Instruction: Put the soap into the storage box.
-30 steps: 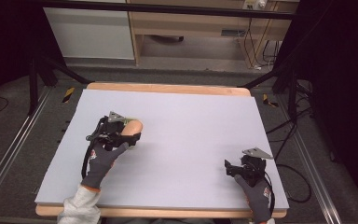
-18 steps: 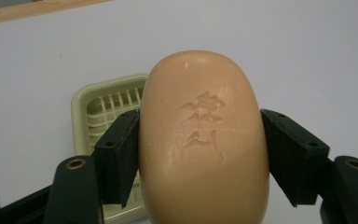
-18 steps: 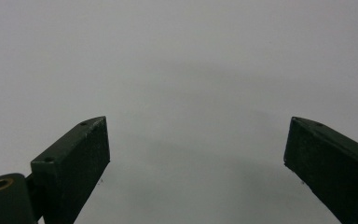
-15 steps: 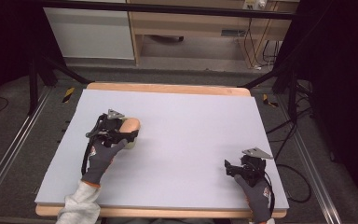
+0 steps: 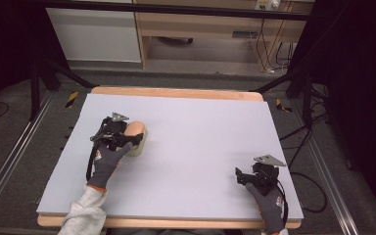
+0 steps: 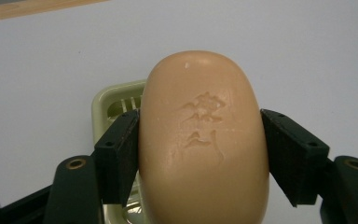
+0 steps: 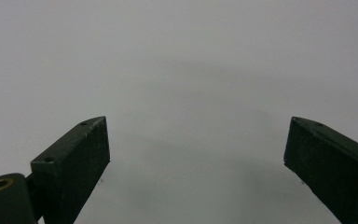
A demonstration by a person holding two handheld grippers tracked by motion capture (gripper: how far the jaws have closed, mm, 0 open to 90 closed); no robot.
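Observation:
A peach-coloured oval soap bar point(image 6: 204, 140) with an embossed mark sits between the black jaws of my left gripper point(image 6: 200, 158), which is shut on it. Under and behind the soap lies a pale green soap dish point(image 6: 114, 105) on the white table sheet. In the high view the left gripper point(image 5: 122, 136) holds the soap point(image 5: 135, 129) over the dish point(image 5: 138, 147) at the table's left. My right gripper point(image 7: 196, 158) stands open above bare white sheet; in the high view the right gripper point(image 5: 247, 177) rests near the front right corner.
The white sheet point(image 5: 200, 132) covers a wooden-edged table point(image 5: 176, 93). Cables trail off the right side point(image 5: 303, 181). Metal rails run along the floor on both sides, and a cabinet stands beyond the far edge.
The left gripper with the soap has shifted slightly left and down over the dish. The right gripper has stayed still.

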